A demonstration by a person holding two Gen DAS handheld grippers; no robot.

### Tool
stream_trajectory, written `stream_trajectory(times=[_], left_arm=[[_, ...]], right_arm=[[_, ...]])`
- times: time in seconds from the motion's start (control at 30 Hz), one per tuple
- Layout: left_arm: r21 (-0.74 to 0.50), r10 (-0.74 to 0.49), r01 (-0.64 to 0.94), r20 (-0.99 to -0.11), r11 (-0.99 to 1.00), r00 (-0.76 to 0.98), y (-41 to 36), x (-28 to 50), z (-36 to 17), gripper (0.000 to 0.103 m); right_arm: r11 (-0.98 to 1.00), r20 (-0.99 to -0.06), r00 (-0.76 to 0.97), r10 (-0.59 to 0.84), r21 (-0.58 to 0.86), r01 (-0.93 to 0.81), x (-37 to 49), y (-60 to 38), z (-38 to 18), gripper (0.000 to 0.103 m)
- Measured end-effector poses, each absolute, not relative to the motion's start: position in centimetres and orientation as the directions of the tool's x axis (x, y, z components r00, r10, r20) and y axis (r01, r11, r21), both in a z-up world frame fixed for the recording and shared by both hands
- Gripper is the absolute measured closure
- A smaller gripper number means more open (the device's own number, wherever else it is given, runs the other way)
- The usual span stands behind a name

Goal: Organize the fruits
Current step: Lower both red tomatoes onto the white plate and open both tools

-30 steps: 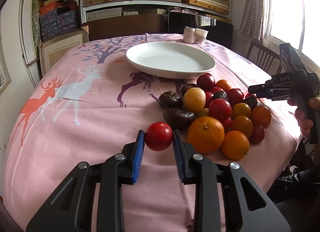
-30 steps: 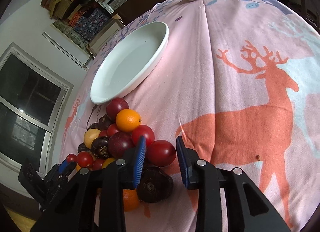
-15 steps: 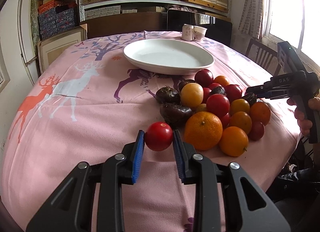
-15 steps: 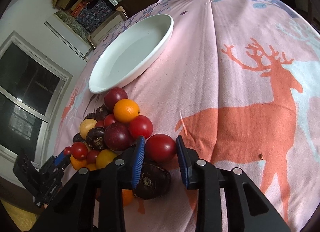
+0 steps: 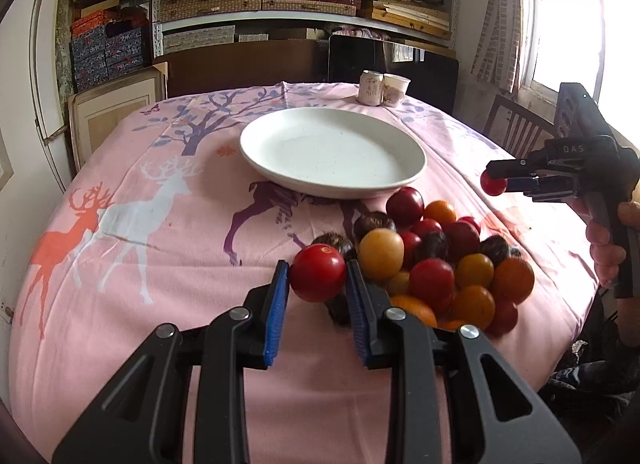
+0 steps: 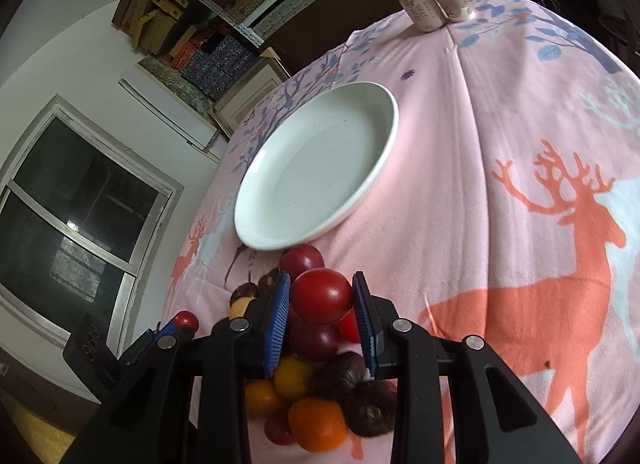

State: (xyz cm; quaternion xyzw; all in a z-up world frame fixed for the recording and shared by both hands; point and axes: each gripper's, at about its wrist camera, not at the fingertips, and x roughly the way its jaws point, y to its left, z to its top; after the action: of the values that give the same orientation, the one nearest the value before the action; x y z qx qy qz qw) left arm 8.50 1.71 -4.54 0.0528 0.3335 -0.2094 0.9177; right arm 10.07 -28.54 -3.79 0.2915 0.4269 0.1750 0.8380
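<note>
Left tool [image 5: 318,284] clenches a red tomato [image 5: 317,278] above the worktop [image 5: 160,264] beside the fruit pile [image 5: 440,264]. Right tool [image 6: 322,306] clenches a second tomato [image 6: 321,296] over the pile, near the white plate [image 6: 316,168].

**Both grippers clamped, held off the table**

The left gripper [image 5: 318,284] sits low and near, fingers pointing toward the far side, its blue pads [image 5: 277,308] pressed on either side of a red tomato [image 5: 318,278]. The right gripper [image 6: 322,300] is raised at the right, its fingers aimed leftward, pinching another red tomato [image 6: 321,296]. A bare hand [image 5: 612,248] wraps its black handle.
</note>
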Motion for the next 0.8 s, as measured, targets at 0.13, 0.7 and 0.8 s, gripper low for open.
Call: stream_trajectory(times=[0.13, 0.7, 0.8], left_arm=[[-0.019, -0.356, 0.442, -0.624, 0.897, 0.696, -0.6, 12.2, -2.7, 0.075], [-0.007, -0.342, 0.443, -0.646, 0.896, 0.682, -3.3, 16.7, -2.1, 0.044], [0.037, -0.342, 0.470, -0.634, 0.882, 0.693, -2.3, 11.9, -2.2, 0.038]], right_arm=[[0.778, -0.611, 0.581, 0.538, 0.626, -0.061, 13.9, -26.7, -2.6, 0.071], [0.851, -0.645, 0.621, 0.445, 0.521, -0.069, 14.2, -25.5, -1.9, 0.055], [0.862, -0.633, 0.654, 0.413, 0.504, -0.057, 10.2, -26.5, -1.7, 0.051]])
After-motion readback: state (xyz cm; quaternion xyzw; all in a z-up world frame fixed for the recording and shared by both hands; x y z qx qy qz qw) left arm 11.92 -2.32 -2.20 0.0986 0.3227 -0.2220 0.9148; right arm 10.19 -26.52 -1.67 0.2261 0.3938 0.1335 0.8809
